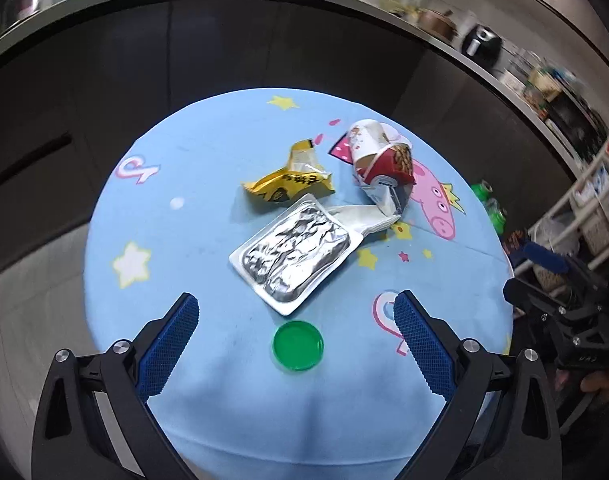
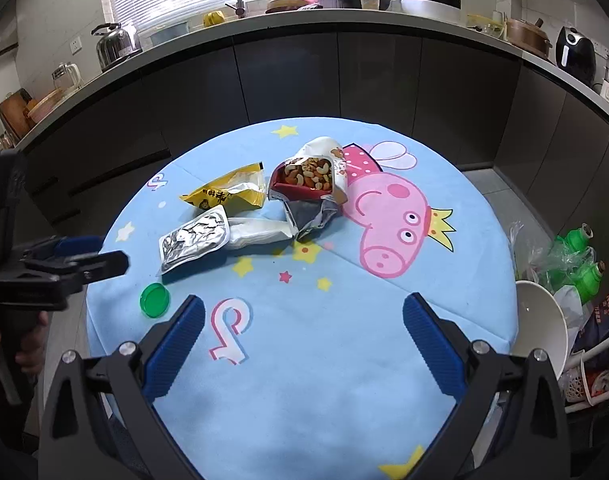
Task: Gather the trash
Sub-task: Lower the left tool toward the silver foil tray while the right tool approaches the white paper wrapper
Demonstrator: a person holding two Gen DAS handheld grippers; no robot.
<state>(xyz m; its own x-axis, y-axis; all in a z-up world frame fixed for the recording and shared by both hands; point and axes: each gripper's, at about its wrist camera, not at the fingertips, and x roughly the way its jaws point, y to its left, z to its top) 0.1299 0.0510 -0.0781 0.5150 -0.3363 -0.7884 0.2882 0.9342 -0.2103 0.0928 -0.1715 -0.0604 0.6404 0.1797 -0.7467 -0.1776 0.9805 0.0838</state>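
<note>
Four pieces of trash lie on the round blue cartoon tablecloth: a green plastic lid nearest the left gripper, a crumpled silver foil pouch just beyond it, a yellow snack wrapper, and a torn red-and-white nut bag beside a pink pig print. Both the left gripper and right gripper hover with fingers spread wide, holding nothing.
</note>
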